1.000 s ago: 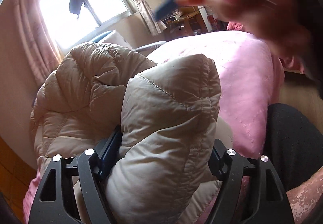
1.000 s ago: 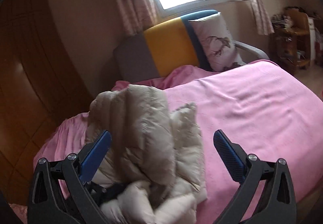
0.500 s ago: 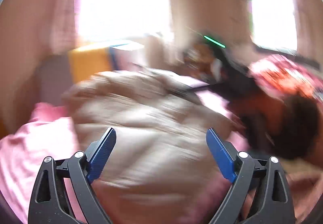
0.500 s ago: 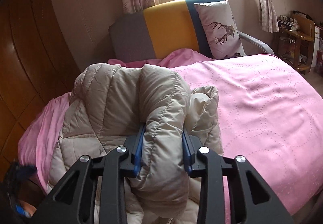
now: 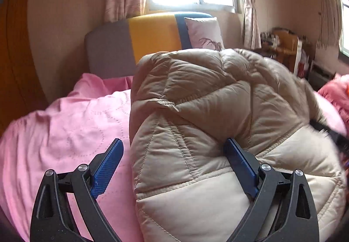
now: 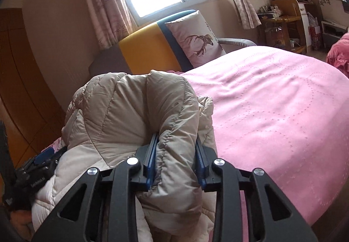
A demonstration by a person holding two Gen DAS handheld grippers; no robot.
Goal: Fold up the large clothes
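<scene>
From the left wrist, the left claw (image 5: pixel 172 162) stands wide, and its jaws have just been opening. The near bulge of the coat (image 5: pixel 196 128) sits between them without being pinched. The right pad touches a crease of the padding, and the left pad hangs free over the pink cover (image 5: pixel 65 130), just beside the coat's edge. The coat rises ahead of and to the right of this claw as a tall, puffed heap on the bed, with the headboard (image 5: pixel 150 36) and a pillow (image 5: pixel 204 32) well beyond it. From the right wrist, the right claw (image 6: pixel 175 160) is narrow and clamped on a thick roll of the coat (image 6: pixel 135 115). Both blue pads press into the padding, and its jaws have just eased a little wider while the roll stays between them. The rest of the coat spreads ahead and to the left of this claw. Bare pink cover (image 6: pixel 272 100) lies to its right, and the left claw (image 6: pixel 41 159) shows low at the left, against the coat. The coat looks light, soft and springy, and its shell looks smooth enough to slip. A pinch on loose padding would likely squash and creep, so a stitched seam or hem would probably give a surer hold, one claw at each end of a fold line.
</scene>
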